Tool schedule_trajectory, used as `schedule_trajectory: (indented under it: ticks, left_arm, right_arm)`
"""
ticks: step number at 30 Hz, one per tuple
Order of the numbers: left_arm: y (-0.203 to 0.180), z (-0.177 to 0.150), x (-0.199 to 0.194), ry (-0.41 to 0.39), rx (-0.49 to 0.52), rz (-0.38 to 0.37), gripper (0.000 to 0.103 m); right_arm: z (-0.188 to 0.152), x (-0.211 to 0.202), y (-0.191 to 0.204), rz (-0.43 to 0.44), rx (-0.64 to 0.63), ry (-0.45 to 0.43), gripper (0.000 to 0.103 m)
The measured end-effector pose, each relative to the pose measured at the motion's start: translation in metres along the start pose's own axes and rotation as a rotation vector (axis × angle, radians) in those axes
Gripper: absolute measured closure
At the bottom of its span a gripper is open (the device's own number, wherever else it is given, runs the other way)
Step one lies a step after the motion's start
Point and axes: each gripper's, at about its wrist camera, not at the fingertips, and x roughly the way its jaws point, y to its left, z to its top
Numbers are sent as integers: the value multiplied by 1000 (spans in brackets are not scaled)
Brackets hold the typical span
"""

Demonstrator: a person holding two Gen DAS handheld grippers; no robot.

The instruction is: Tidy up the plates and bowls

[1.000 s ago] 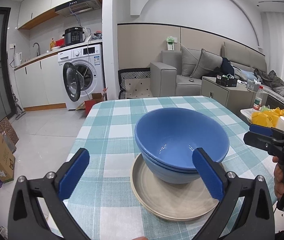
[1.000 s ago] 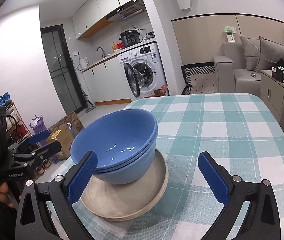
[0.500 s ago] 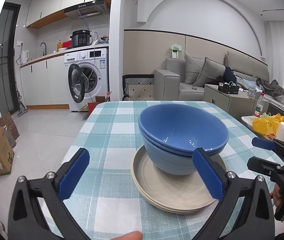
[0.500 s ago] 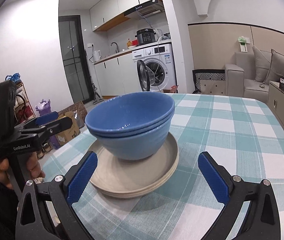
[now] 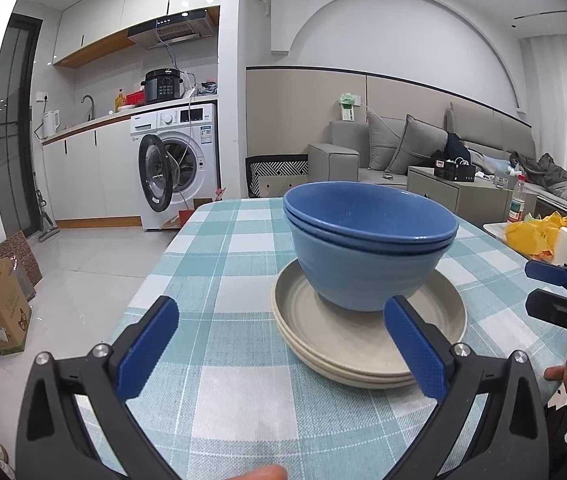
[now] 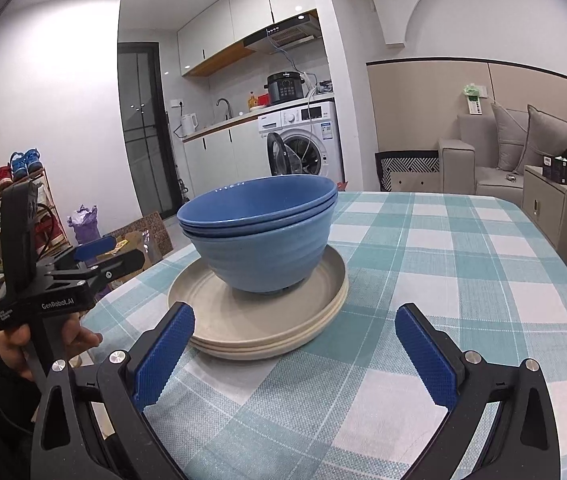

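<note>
— Where were the bowls [image 5: 367, 256]?

— Nested together on the stacked plates [image 5: 363, 344], straight ahead of both grippers, on the checked tablecloth [image 6: 443, 264].

— And the grippers?

— The left gripper [image 5: 279, 350] had its fingers spread wide, gripping nothing. The right gripper [image 6: 295, 356] too, fingers apart, just short of the plates.

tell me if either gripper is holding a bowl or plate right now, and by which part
Nothing is held. The left gripper and the right gripper are both open, short of the stacked blue bowls on the beige plates.
</note>
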Motion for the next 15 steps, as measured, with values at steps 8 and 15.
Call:
schedule_trajectory:
  ticks: [8,15]
  left_arm:
    - [2,-10,2,-15,20,36,0]
    - [2,-16,6,-12,32,25,0]
  right_arm:
    - [-11,-1,4,-2,-22,-6,1]
    - [-13,-3,-1,35,16,-17,1]
